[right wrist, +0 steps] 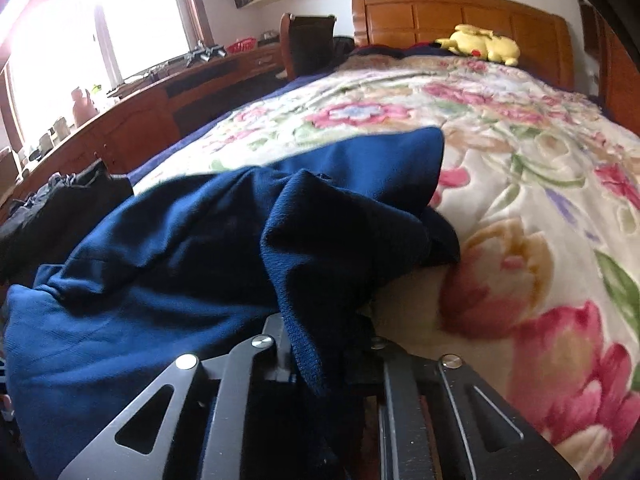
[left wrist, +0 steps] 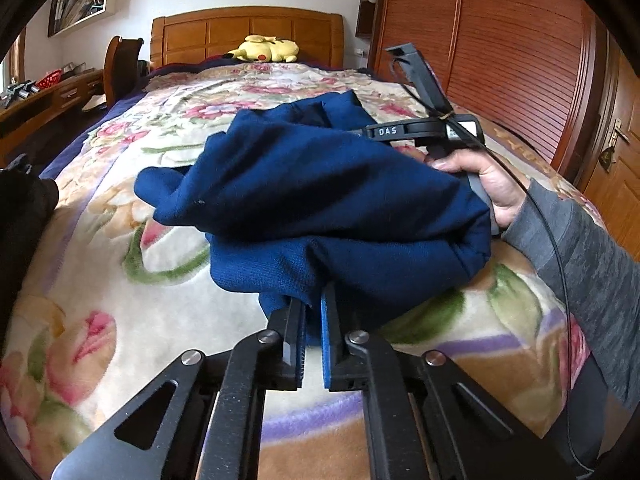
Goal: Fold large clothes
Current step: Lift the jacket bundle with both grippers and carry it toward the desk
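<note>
Left wrist view: the left claw (left wrist: 313, 316) is clenched on a hem of the navy garment (left wrist: 320, 196), its blue pads pinching the cloth; the garment hangs bunched above the floral blanket (left wrist: 120, 280) on the bed, well short of the yellow plush toy (left wrist: 266, 49) by the wooden headboard (left wrist: 248, 28); the person's right hand (left wrist: 488, 184) holds the right claw's handle, the claw's tip hidden behind the fabric.

Right wrist view: the right claw (right wrist: 320, 344) is grasping a fold of the navy garment (right wrist: 180, 248), the cloth draping over and between its fingers; the rest trails left over the floral blanket (right wrist: 500, 168); dark clothes (right wrist: 68, 204) lie at the bed's left edge, beside a wooden table (right wrist: 168, 96) under the window.
</note>
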Demonstrator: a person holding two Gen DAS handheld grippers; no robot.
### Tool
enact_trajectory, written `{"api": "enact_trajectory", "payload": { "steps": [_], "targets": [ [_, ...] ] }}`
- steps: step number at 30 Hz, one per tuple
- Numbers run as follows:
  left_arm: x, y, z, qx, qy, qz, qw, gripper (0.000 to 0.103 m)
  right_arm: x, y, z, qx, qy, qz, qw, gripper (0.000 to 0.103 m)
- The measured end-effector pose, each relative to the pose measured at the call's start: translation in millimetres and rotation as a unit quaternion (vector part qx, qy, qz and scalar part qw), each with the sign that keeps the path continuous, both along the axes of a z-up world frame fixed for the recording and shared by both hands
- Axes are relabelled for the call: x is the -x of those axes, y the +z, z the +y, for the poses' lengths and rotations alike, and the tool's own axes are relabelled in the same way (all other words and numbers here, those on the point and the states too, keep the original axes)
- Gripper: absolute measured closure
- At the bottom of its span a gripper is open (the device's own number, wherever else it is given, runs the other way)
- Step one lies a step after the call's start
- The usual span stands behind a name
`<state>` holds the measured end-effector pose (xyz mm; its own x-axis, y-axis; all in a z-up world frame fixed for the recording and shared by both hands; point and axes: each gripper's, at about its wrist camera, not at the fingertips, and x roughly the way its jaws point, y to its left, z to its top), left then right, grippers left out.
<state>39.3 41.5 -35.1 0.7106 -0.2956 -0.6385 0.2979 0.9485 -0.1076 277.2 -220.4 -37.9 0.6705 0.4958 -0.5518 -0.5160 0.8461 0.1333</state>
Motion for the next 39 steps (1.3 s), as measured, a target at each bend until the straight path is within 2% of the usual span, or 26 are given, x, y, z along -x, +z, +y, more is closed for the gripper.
{"api": "enact_trajectory", "payload": {
  "steps": [5, 9, 13, 18, 23, 27, 31, 34, 37, 39],
  "targets": [
    [9.9, 9.7, 9.0, -0.002, 0.006, -0.024, 0.9997, 0.098, 22.1, 24.3, 1.5, 0.004, -0.014, -0.034, 0.999, 0.091],
    [15.2, 26.1, 32.9, 0.013, 0.024, -0.05, 0.9984, 0.098, 45.5, 48.2, 17.4, 0.029, -0.018, -0.063, 0.997, 0.092],
    [25.3, 51.8, 70.5, 0.028, 0.054, -0.09, 0.9941, 0.098, 64.4, 78.9, 43.4, 0.046, -0.011, -0.092, 0.995, 0.092],
    [44.0, 76.4, 121.6, 0.009, 0.085, -0.124, 0.9886, 0.098, 83.2, 115.5, 98.1, 0.067, 0.011, -0.126, 0.99, 0.092],
    [62.0, 111.1, 184.1, -0.021, 0.132, -0.164, 0.9774, 0.099, 105.0, 153.5, 166.7, 0.075, 0.041, -0.168, 0.982, 0.092],
    [73.9, 138.8, 236.2, -0.052, 0.176, -0.188, 0.9648, 0.099, 112.8, 181.5, 222.9, 0.072, 0.061, -0.189, 0.977, 0.092],
    [88.6, 151.8, 290.7, -0.075, 0.23, -0.191, 0.9513, 0.099, 122.4, 201.2, 288.7, 0.051, 0.087, -0.205, 0.973, 0.092],
    [101.3, 153.3, 333.7, -0.091, 0.275, -0.193, 0.9373, 0.099, 132.7, 205.5, 331.7, 0.035, 0.103, -0.223, 0.969, 0.093],
    [100.5, 166.0, 359.9, -0.081, 0.298, -0.191, 0.9318, 0.099, 146.5, 218.4, 370.1, 0.039, 0.119, -0.242, 0.962, 0.093],
    [92.6, 181.7, 362.5, -0.096, 0.297, -0.205, 0.9277, 0.099, 150.0, 233.9, 385.4, 0.051, 0.117, -0.257, 0.958, 0.093]
  ]
}}
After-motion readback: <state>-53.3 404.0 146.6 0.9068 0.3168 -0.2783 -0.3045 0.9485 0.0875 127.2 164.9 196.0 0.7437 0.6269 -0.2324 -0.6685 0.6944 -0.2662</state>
